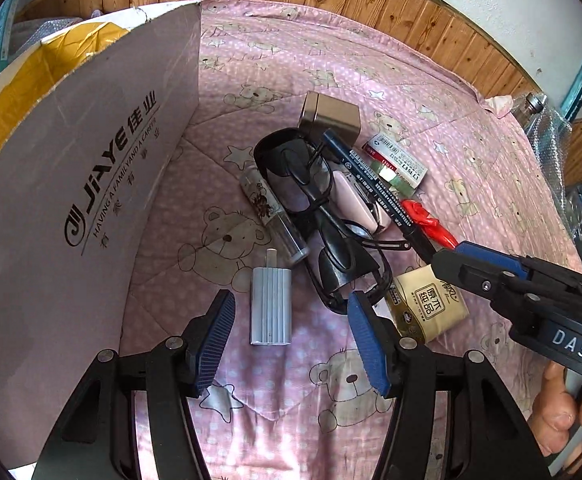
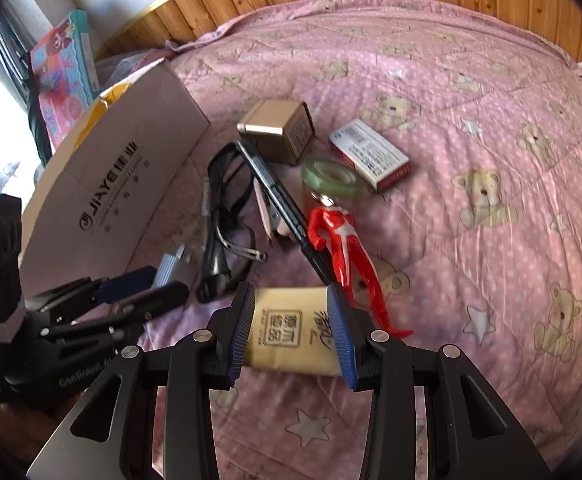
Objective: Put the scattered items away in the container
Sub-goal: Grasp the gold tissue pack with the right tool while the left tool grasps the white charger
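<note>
Straddling tissue pack (image 2: 291, 328), right gripper (image 2: 293, 330) wide; left gripper (image 1: 291, 340) wide nr silver charger (image 1: 271, 308).

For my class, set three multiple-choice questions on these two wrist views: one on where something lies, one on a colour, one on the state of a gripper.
1. Where does the tissue pack lie?
A. inside the cardboard box
B. between the right gripper's fingers
C. on the gold box

2. What colour is the toy figure?
A. red and silver
B. green
C. black

3. How are the left gripper's fingers?
A. shut on the sunglasses
B. shut on a pen
C. open, holding nothing

Answers: 1 B, the right gripper has a pad on each side of the pack. 2 A, red body with silver markings. 3 C, the pads stand apart above the silver ribbed block.
</note>
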`<state>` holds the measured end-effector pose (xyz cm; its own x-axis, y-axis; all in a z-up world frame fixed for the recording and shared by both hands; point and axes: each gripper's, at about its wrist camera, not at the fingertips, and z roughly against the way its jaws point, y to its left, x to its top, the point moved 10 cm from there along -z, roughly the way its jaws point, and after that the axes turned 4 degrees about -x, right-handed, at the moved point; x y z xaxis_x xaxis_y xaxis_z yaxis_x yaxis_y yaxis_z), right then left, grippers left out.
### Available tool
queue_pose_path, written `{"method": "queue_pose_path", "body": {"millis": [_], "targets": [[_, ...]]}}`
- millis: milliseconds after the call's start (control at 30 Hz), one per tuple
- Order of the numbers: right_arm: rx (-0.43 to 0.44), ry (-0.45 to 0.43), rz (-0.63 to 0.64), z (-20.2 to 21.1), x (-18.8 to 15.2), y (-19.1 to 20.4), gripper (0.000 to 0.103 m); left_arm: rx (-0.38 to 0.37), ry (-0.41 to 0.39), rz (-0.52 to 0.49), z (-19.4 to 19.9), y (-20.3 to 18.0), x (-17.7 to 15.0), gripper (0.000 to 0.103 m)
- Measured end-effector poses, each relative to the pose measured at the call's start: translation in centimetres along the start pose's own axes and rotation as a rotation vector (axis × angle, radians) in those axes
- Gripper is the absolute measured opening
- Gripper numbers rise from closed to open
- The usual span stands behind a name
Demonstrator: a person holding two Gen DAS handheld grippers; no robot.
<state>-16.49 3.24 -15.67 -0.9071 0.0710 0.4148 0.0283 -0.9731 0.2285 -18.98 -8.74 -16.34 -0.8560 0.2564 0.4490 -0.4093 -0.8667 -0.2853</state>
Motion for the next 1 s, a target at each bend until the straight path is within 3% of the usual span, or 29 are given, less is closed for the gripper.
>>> {"method": "queue_pose_path", "body": {"millis": [67, 167, 400, 500, 633, 733, 833, 1000], "targets": [[-0.014, 0.035, -0.009, -0.6, -1.7, -0.7, 0.04, 0.01, 0.017, -0.009, -0.5, 0.2, -0.4, 0.026], [-0.027, 0.05, -0.032, -0.3, -3.3, -1.6, 0.042, -0.001, 0.014, -0.01, -0.3, 0.5, -0.8, 0.026], [-0.037, 0.014, -0.049, -0.8, -3.3, -1.4, 0.06, -0.009, 0.014, 0.018, -0.3, 0.8, -0.9, 0.034], [0.046, 0.079, -0.099, -0.6, -4.0, -0.2, 0.046, -0.011, 0.022, 0.001, -0.8, 0.5, -1.1, 0.03], [0.151, 0.193, -0.047, 0.5, -7.5, 3.4, 0.044, -0.015, 0.011, 0.016, 0.1, 0.9, -1.5, 0.025], [0.027, 0.144, 0.086, 1.0, -7.8, 3.6, 0.053, -0.026, 0.008, 0.028, 0.3, 1.6, -1.5, 0.025], [-0.088, 0.066, 0.166, 1.2, -6.2, 2.5, 0.054, -0.025, 0.007, 0.031, 0.2, 1.7, -1.5, 0.027], [-0.091, 0.028, 0.326, -0.2, -4.1, 3.8, 0.06, -0.015, 0.028, 0.011, -0.8, 1.5, -1.9, 0.032]]}}
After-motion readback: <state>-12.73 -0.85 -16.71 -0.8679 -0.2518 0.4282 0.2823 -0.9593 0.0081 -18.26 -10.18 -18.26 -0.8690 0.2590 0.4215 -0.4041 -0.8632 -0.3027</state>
